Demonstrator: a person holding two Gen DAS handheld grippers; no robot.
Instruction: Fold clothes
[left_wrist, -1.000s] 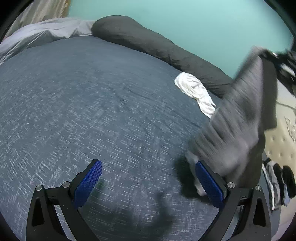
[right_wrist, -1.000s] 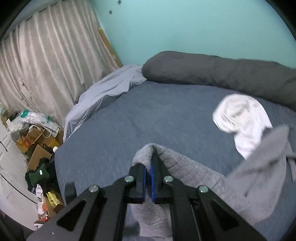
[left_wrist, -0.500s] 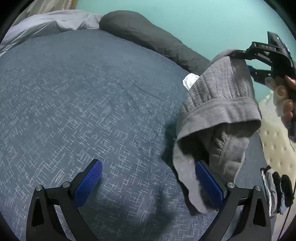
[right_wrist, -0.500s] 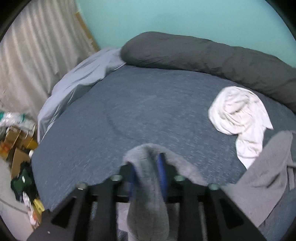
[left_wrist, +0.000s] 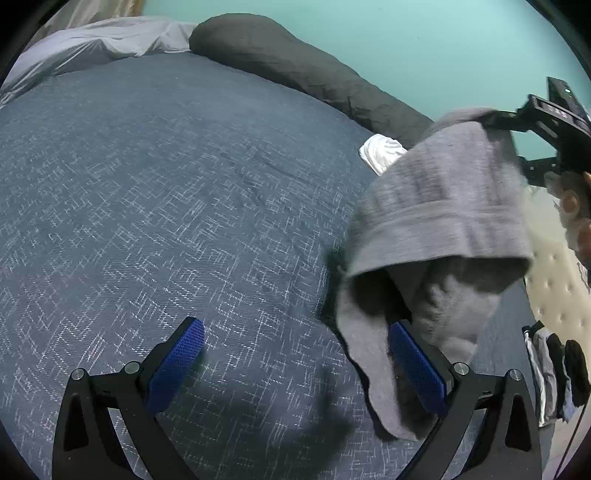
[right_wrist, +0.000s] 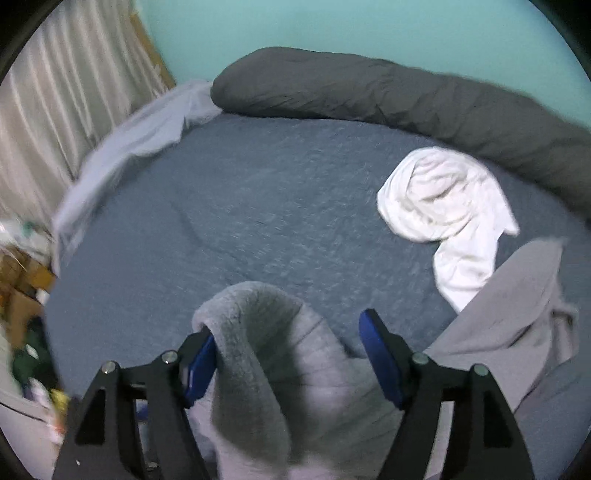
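1. Nearest the right wrist camera, the right hand-held gripper (right_wrist: 286, 354) was opening. A second before, its blue pads had been clamped tight on the fleecy grey knitted sweatshirt (right_wrist: 258, 354); now they stood apart, and a fold of the cloth hung loose over the left pad, no longer pinched.
2. In the left wrist view, the left hand-held gripper (left_wrist: 295, 363) hung released and wide above the bed, as it had been a second earlier, with nothing between its pads. The sweatshirt's hem (left_wrist: 373, 369) drooped in front of its right finger.
3. Just beyond, the sweatshirt (left_wrist: 439, 206) draped from the right hand-held gripper (left_wrist: 517, 140) down toward the dark blue woven bedspread (left_wrist: 166, 184), lower than before. This looked like a let-go to lay the garment down for folding; no fold was made yet.
4. Farther off, a crumpled white garment (right_wrist: 443, 199) lay unfolded on the bedspread.
5. Farthest, a long dark grey bolster pillow (right_wrist: 369, 88) lined the teal wall.
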